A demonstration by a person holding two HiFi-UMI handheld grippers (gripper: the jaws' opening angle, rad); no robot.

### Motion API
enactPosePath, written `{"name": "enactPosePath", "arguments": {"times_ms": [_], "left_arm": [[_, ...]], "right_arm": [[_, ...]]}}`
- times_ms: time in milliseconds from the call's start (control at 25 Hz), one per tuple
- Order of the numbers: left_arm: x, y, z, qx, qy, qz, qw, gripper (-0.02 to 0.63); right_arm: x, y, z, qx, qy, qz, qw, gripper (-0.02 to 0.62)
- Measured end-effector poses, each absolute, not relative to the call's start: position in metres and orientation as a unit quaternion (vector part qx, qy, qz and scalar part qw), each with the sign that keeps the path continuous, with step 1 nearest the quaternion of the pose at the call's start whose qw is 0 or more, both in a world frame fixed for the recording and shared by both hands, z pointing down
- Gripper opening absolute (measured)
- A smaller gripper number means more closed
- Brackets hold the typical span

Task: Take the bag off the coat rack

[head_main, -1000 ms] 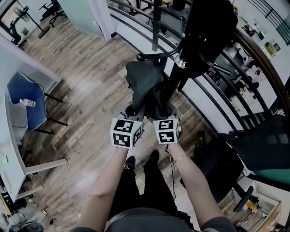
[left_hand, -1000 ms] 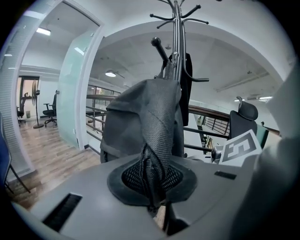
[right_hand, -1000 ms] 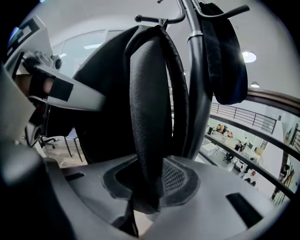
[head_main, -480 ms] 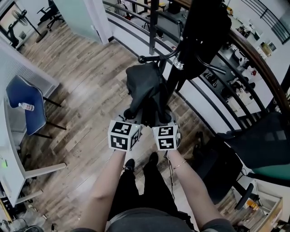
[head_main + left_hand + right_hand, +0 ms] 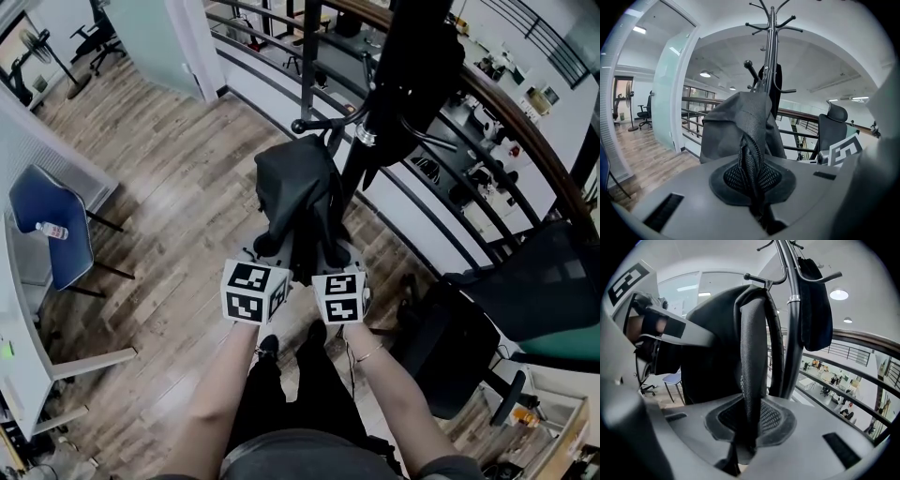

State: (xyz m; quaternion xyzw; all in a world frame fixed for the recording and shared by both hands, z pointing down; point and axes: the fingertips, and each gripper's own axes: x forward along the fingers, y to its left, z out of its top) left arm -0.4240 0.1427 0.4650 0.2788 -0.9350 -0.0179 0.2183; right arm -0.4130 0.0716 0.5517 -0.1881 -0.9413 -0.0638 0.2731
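— What's the room?
— A plank floor [image 5: 169, 187] by a railing [image 5: 441, 220]. The backpack [image 5: 295, 187] hangs from a low hook on the coat rack [image 5: 380, 112].
— Anything inside it?
— Can't tell.
— And the grippers?
— The left gripper [image 5: 757, 206] is clamped fully on a mesh strap [image 5: 751, 159]. The right gripper [image 5: 740, 437] pinches a padded strap [image 5: 752, 376].

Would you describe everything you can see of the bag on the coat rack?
The bag is a dark grey backpack, slack and drooping, hanging by its top from a lower hook of the black coat rack. Its two mesh-padded straps trail down; the left gripper is shut on one, the right gripper on the other.
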Motion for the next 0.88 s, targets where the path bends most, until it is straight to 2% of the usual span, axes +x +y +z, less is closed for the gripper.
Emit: {"name": "enactPosePath", "arguments": {"times_ms": [880], "left_arm": [[-0.388,0.180,0.415,0.292,-0.939,-0.017,0.183,0.026]], "right_arm": [[-0.375,0.113,0.501,-0.179,-0.953,-0.070,0.234,0.052]]}}
